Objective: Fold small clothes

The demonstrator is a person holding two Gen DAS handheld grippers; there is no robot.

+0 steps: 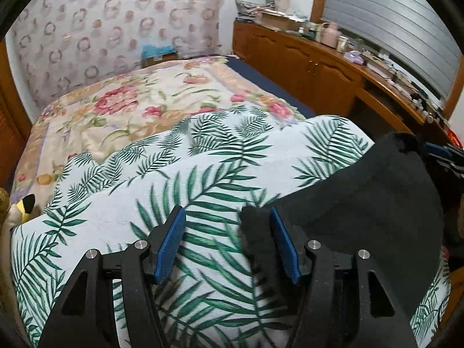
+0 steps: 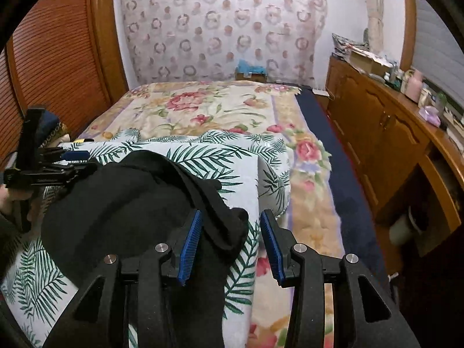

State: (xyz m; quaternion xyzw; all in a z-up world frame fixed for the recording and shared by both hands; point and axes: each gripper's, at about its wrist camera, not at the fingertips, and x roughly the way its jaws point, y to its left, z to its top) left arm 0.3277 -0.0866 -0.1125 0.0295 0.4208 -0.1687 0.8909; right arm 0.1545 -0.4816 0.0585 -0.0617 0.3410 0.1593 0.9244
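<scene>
Black garment (image 2: pixel 121 203) lies crosswise between both open grippers.

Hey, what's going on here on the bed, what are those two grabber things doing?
A person is working with two hand-held grippers on a black garment lying on a palm-leaf cloth spread over the floral bedspread. The left gripper is open at one edge of the garment; the right gripper is open at another, with a fold of black fabric between its pads but not pinched. Neither holds the garment.
</scene>
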